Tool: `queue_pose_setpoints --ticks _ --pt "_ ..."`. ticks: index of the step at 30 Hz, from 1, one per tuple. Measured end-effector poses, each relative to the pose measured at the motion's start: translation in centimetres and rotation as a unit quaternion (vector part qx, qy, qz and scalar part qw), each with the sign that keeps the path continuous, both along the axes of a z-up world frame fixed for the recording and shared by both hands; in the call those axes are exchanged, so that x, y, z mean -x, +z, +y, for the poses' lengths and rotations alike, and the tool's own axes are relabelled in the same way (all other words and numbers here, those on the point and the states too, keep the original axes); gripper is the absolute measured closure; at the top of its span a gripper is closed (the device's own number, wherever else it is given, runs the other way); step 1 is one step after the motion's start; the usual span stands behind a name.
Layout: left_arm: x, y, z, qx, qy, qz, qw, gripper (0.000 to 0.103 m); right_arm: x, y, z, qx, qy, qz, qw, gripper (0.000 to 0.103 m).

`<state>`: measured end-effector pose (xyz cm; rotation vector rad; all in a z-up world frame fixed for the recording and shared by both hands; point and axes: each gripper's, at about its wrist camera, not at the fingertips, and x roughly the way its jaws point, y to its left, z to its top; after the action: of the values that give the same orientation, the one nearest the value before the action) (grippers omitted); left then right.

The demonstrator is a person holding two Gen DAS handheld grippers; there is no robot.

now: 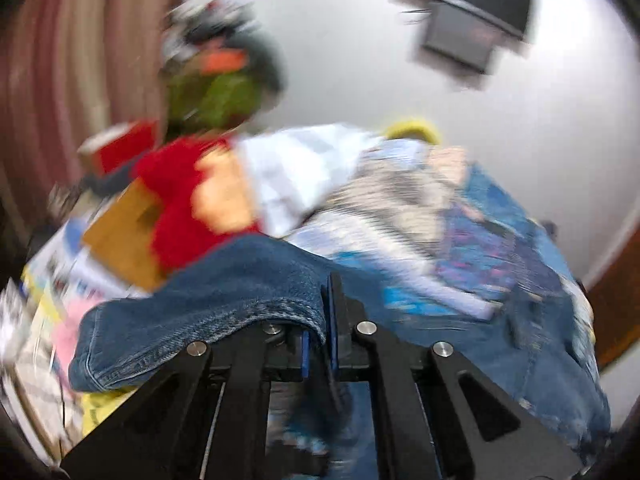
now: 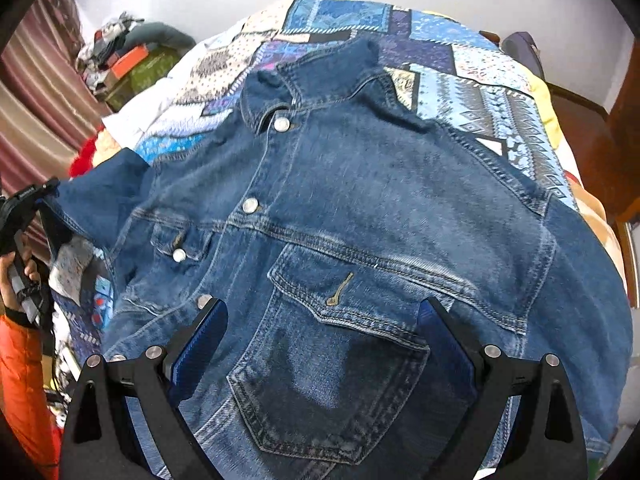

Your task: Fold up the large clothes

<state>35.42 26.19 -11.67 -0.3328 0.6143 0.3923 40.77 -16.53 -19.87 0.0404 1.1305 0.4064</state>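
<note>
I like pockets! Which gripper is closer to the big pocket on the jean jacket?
Right. The right gripper hangs open right over the chest pocket of the denim jacket. The left gripper is off at the jacket's side, clamped on a sleeve edge.

Home bedroom — patchwork bedspread (image 2: 472, 76), striped curtain (image 2: 36, 92), wall-mounted TV (image 1: 468, 12), heaped clothes (image 2: 120, 52)

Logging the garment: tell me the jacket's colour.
Blue denim jacket, clearest in the right wrist view.
</note>
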Motion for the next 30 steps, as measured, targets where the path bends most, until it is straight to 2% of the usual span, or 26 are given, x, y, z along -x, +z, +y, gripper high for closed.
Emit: queue_pose_setpoints --ticks 3,6,8,10,12,14,16,18,22,25,27,30 --pt "-2.3 0.3 -4.9 -0.011 -0.071 0.006 0.9974 0.097 0.2 0.9 -0.6 -0.015 -0.008 -0.008 1.000 0.008" --pt "-4.8 -2.6 -8.4 0.023 -0.122 0.048 0.9912 0.097 0.9 1.8 -1.3 -0.031 -0.013 -0.013 0.999 0.008" --pt "-6.1 -5.8 -9.8 0.079 -0.152 0.089 0.9812 0.097 1.3 2.3 -1.7 -0.038 -0.014 -0.015 0.999 0.008" --pt "-6.9 -9.5 -11.2 0.128 -0.177 0.138 0.9662 0.097 1.9 2.7 -2.1 -0.042 -0.012 -0.017 0.999 0.008" --pt "-6.9 -11.7 -12.6 0.144 -0.188 0.172 0.9562 0.097 2.4 3.0 -2.5 -0.043 -0.011 -0.020 0.999 0.008" --pt "-6.4 -13.3 -13.1 0.159 -0.198 0.199 0.9466 0.089 2.8 3.2 -2.9 -0.045 -0.010 -0.019 0.999 0.008" --pt "-5.6 -13.9 -12.8 0.174 -0.199 0.214 0.9403 0.060 3.1 3.2 -3.3 -0.049 -0.009 -0.017 0.999 0.008" --pt "-4.2 -13.5 -11.6 0.183 -0.187 0.212 0.9414 0.044 3.2 3.1 -3.7 -0.054 -0.010 -0.013 0.998 0.008" --pt "-1.3 -11.7 -7.1 0.212 -0.154 0.178 0.9486 0.040 3.1 2.5 -3.9 -0.061 -0.014 -0.007 0.998 0.008" --pt "1.5 -10.6 -2.9 0.236 -0.097 0.136 0.9573 0.032 2.8 1.7 -3.7 -0.069 -0.016 0.003 0.997 0.008" --pt "2.5 -10.3 -0.1 0.242 -0.055 0.118 0.9614 0.031 2.6 1.2 -3.4 -0.074 -0.016 0.009 0.997 0.008" --pt "3.0 -11.3 3.9 0.271 0.005 0.109 0.9565 0.031 2.3 0.6 -2.8 -0.077 -0.014 0.014 0.997 0.008"
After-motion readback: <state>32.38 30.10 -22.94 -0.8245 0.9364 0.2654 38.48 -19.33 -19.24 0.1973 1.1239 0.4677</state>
